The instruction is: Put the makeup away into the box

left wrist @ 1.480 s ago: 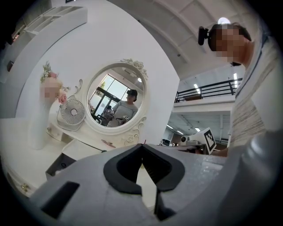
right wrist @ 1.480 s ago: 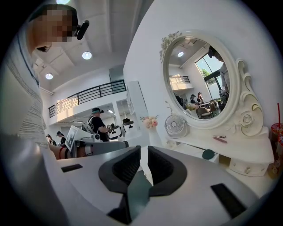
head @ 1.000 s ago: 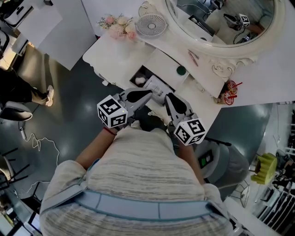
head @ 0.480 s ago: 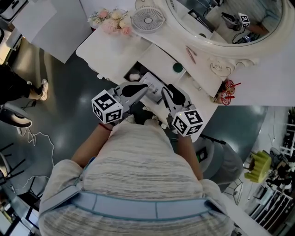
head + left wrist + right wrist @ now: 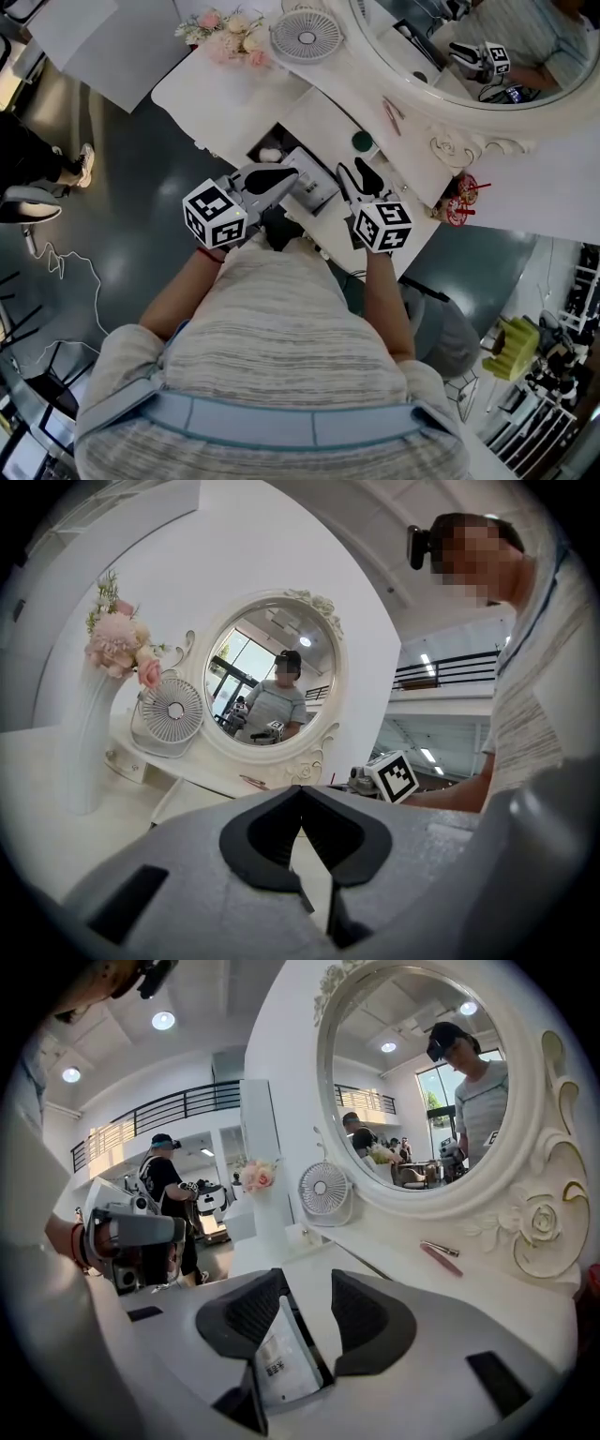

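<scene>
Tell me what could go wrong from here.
1. The right gripper has just been opening; the white packet sits loose between its fingers. Pulling back crooked could snag it and tip it out of the box.
2. The pink stick by the mirror is still out on the table and could be missed.

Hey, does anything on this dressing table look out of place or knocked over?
Nothing spilled or toppled. A thin pink stick lies loose on the tabletop below the mirror; the fan and flowers stand upright.
</scene>
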`<state>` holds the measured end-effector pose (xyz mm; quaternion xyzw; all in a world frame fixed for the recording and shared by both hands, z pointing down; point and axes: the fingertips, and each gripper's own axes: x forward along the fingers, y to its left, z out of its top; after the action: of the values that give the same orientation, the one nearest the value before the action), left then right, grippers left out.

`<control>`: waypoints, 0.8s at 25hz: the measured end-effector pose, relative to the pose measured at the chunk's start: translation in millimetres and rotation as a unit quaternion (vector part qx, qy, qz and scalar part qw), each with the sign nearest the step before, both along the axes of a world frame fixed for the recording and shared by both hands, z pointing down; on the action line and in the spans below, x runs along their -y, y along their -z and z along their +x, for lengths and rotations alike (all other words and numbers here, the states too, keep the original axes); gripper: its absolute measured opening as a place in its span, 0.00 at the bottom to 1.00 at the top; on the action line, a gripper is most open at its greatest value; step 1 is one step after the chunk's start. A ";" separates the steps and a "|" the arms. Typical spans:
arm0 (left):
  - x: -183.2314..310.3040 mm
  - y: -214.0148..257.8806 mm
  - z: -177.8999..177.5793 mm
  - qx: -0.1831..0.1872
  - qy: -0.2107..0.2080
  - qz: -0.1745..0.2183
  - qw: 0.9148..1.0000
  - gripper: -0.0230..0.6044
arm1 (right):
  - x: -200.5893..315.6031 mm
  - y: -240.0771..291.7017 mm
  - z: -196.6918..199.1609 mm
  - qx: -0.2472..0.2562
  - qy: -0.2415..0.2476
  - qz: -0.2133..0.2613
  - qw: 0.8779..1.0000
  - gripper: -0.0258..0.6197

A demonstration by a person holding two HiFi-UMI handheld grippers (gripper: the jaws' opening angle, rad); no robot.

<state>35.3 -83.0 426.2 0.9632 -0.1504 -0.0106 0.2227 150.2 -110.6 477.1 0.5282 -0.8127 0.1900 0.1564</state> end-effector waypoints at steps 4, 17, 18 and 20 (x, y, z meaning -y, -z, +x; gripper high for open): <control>4.5 -5.6 4.1 0.007 0.000 -0.006 1.000 0.06 | 15.1 -13.5 10.7 -0.014 -0.013 -0.013 1.000 0.25; 13.8 -19.3 11.6 0.019 -0.005 -0.017 1.000 0.06 | 44.8 -47.6 35.5 -0.049 -0.039 -0.047 0.997 0.25; 13.8 -20.2 12.0 0.020 -0.006 -0.018 1.000 0.06 | 46.5 -50.7 37.9 -0.054 -0.041 -0.050 0.996 0.25; 13.7 -22.7 12.5 0.022 -0.008 -0.020 1.000 0.06 | 49.8 -56.7 43.1 -0.064 -0.048 -0.055 0.995 0.25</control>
<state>47.8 -96.7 448.8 0.9596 -0.1481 0.0154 0.2388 193.3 -160.3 533.8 0.5680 -0.7632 0.2075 0.2276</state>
